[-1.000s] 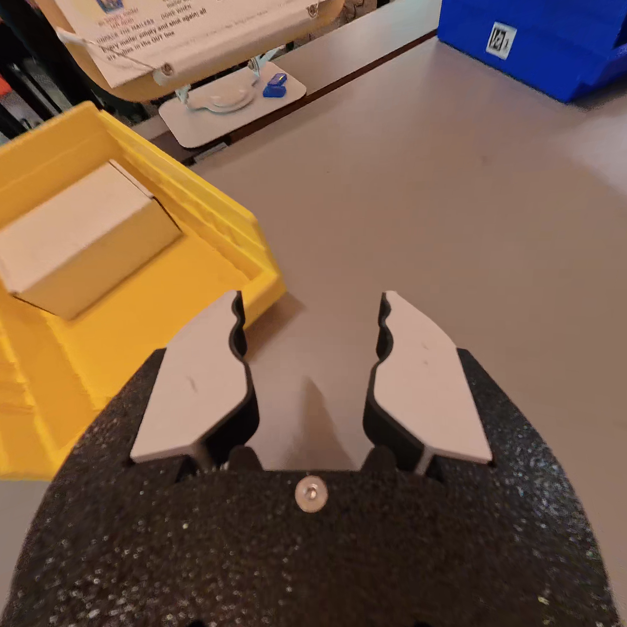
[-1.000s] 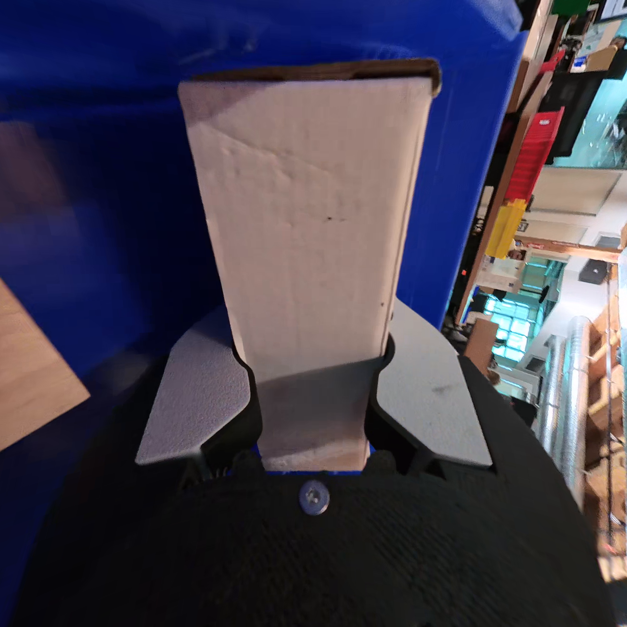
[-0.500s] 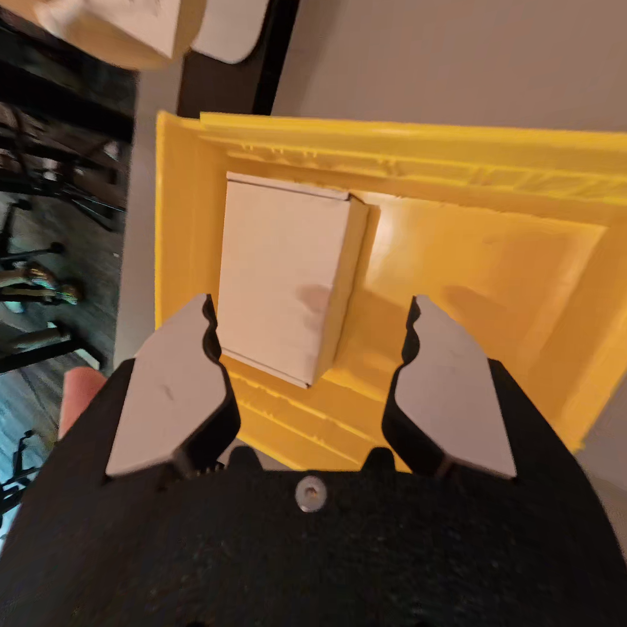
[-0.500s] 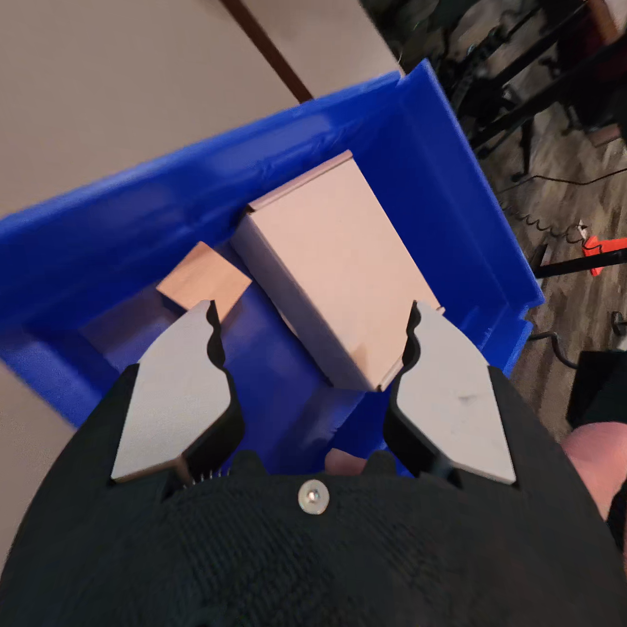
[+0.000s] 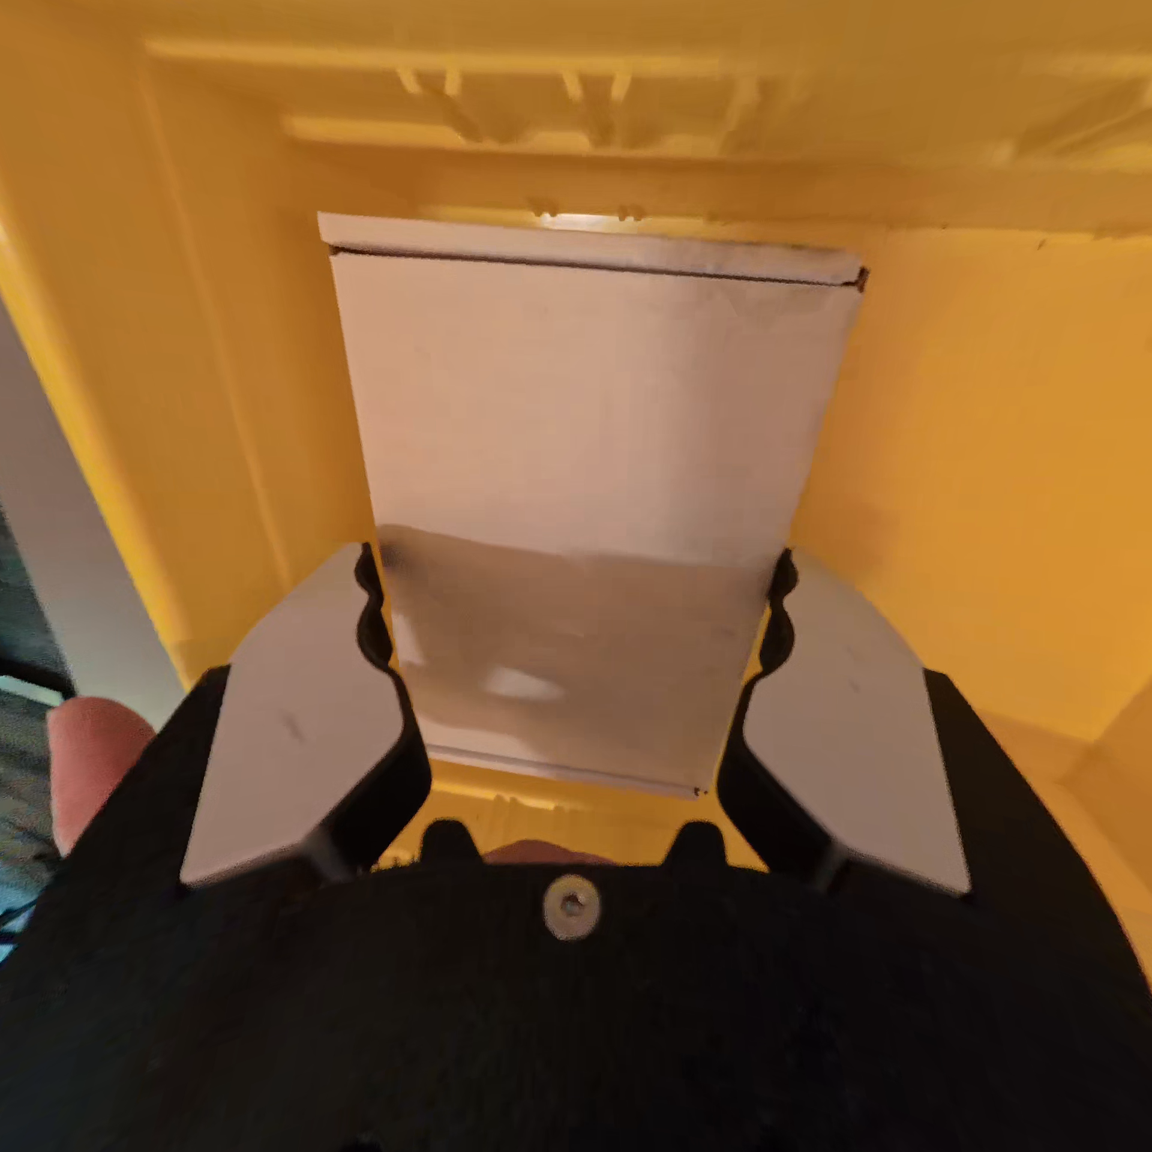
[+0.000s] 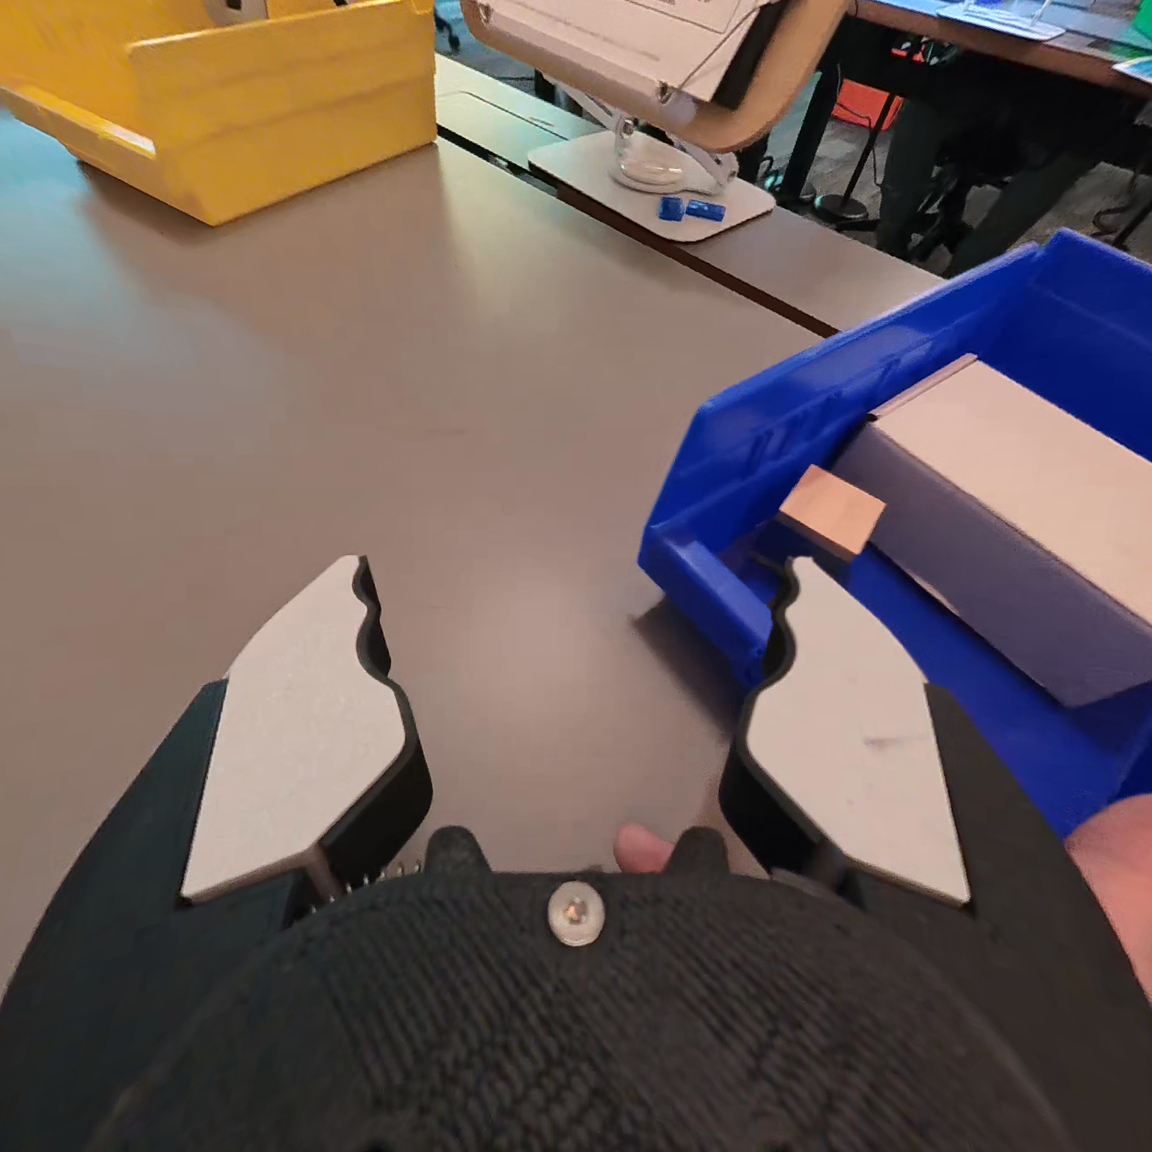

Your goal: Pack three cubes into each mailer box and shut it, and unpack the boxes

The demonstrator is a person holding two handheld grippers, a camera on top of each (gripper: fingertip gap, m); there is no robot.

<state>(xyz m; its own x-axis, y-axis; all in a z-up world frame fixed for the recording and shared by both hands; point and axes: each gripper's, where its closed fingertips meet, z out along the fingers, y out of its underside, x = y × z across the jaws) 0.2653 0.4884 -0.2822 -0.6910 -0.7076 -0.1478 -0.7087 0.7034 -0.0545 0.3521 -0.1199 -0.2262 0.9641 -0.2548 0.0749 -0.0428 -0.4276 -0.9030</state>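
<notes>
In the left wrist view a closed white mailer box (image 5: pixel 592 405) lies flat on the floor of a yellow bin (image 5: pixel 966 436). My left gripper (image 5: pixel 573 561) is open and low in the bin, with one finger on each side of the box's near half, close against its sides. In the right wrist view my right gripper (image 6: pixel 576 567) is open and empty above the grey table (image 6: pixel 374 374). To its right a blue bin (image 6: pixel 748 449) holds another closed white mailer box (image 6: pixel 1010 474) with a wooden cube (image 6: pixel 829 517) beside it.
The yellow bin (image 6: pixel 280 124) also stands at the far left of the table in the right wrist view. Behind the table's back edge is a stand (image 6: pixel 580 174) holding a paper sheet (image 6: pixel 623 31), with small blue pieces (image 6: pixel 689 209) on its base. There is about 65 cm between the tips of the two grippers.
My left gripper swung over the yellow bin and dropped down around the mailer box. My right gripper let go of its mailer box in the blue bin and drew back over the table.
</notes>
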